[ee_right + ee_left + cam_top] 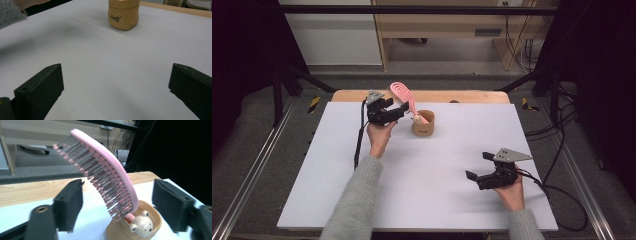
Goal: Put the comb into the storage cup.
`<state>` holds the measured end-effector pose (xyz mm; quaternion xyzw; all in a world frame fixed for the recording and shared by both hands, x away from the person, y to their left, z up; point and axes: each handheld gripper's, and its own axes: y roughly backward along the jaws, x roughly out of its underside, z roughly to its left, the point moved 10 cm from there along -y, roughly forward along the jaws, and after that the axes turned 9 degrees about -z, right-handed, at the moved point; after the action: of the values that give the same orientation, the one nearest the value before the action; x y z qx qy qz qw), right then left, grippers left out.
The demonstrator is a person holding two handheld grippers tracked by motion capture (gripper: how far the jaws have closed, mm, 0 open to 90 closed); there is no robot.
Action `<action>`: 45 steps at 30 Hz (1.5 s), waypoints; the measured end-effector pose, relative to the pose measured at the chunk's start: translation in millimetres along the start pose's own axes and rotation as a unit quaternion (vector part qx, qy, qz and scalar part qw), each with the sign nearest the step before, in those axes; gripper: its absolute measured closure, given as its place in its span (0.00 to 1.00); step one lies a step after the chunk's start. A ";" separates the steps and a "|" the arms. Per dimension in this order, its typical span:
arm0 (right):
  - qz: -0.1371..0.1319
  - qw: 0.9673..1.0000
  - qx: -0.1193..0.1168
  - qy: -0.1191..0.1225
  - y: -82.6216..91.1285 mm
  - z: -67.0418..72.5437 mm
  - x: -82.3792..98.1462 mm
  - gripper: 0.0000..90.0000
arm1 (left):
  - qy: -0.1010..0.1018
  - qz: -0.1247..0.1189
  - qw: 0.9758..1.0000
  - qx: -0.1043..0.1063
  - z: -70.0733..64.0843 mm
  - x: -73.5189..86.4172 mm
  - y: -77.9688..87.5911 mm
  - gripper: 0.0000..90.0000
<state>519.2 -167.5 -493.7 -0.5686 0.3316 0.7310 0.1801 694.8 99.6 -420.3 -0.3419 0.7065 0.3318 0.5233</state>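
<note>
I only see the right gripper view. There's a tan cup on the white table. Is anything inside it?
Observer: Yes, a pink hairbrush stands in the cup, bristle end up and leaning over.
Operator: Is anybody holding it?
Observer: No. The left gripper is right by it with its fingers apart, one on each side of the brush, not touching it.
Operator: Is there anything cute on it?
Observer: A little cream bear head sits at the cup's rim, next to the brush handle.
</note>
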 end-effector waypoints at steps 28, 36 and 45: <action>-0.001 1.000 0.002 0.000 -0.6 -0.6 -0.2 0.00 | -0.049 0.025 0.997 0.045 -15.5 -8.5 55.3 0.00; -0.003 1.000 0.002 0.000 -0.4 -0.7 -0.8 0.00 | -0.058 0.027 0.996 0.059 -16.9 -6.1 74.6 0.00; -0.006 1.000 0.003 -0.001 -0.2 -0.9 -1.6 0.00 | -0.066 0.030 0.994 0.080 -20.6 4.3 97.2 0.00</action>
<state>520.5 -167.7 -492.4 -0.5696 0.3300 0.7293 0.1867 602.6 135.1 -408.9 -0.2554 0.7044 0.3117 0.5842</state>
